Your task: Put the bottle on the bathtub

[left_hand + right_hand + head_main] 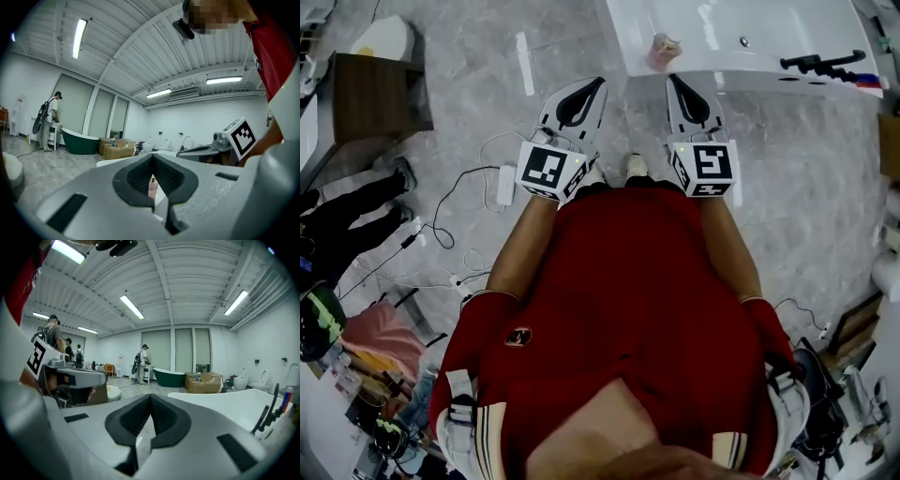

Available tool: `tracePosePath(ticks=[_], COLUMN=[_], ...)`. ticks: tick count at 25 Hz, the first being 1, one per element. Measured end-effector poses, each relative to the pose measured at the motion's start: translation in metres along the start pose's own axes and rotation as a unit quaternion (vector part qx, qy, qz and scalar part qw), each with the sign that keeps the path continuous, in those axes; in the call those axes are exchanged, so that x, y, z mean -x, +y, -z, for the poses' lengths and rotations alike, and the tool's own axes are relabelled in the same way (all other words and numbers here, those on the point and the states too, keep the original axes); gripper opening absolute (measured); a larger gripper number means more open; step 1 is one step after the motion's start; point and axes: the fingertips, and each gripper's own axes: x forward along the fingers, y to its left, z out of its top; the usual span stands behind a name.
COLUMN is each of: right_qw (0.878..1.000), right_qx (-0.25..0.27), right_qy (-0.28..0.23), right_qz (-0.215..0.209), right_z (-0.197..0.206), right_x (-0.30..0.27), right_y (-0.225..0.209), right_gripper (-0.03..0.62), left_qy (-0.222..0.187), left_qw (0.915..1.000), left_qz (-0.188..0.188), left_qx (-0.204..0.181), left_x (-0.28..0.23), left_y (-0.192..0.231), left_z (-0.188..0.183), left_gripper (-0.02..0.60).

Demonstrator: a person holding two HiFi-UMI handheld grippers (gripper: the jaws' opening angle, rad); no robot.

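Observation:
A small pink bottle (661,49) stands upright on the near left corner of the white bathtub (769,28). My left gripper (596,84) hangs over the grey floor, below and left of the bottle, jaws shut and empty. My right gripper (674,81) hovers just short of the tub's rim, right beside the bottle, also shut and empty. In the left gripper view the bottle (152,187) shows as a sliver in the gap below the closed tips (152,157). The right gripper view has its jaws (150,397) closed, with the tub (225,401) ahead on the right.
A black faucet (821,64) sits on the tub's right rim. A wooden cabinet (377,96) stands at the left, and a power strip (505,185) with cables lies on the floor. Far off are a dark green tub (80,143), cardboard boxes (117,150) and people standing.

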Motion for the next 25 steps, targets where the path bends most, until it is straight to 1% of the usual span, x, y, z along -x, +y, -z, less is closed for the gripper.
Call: tracePosePath(ticks=[3, 5, 17, 25], right_qw=[0.999, 0.999, 0.997, 0.997], right_qx=[-0.027, -0.035, -0.028, -0.03], right_qy=[-0.012, -0.018, -0.026, -0.027], right_qz=[-0.024, -0.035, -0.061, -0.068], right_z=[-0.008, -0.011, -0.019, -0.015], right_x=[0.006, 0.009, 0.023, 0.028], right_y=[0.013, 0.019, 0.043, 0.04], right_gripper=[-0.002, -0.002, -0.002, -0.002], left_qy=[-0.004, -0.006, -0.009, -0.005], left_qw=[0.9999, 0.9999, 0.9997, 0.9998], left_qz=[0.01, 0.016, 0.019, 0.018], left_qx=[0.0, -0.001, -0.009, -0.011], left_x=[-0.002, -0.002, 0.011, 0.009], left_y=[-0.007, -0.012, -0.02, -0.028], left_z=[-0.002, -0.003, -0.011, -0.009], left_gripper=[0.007, 0.006, 0.007, 0.006])
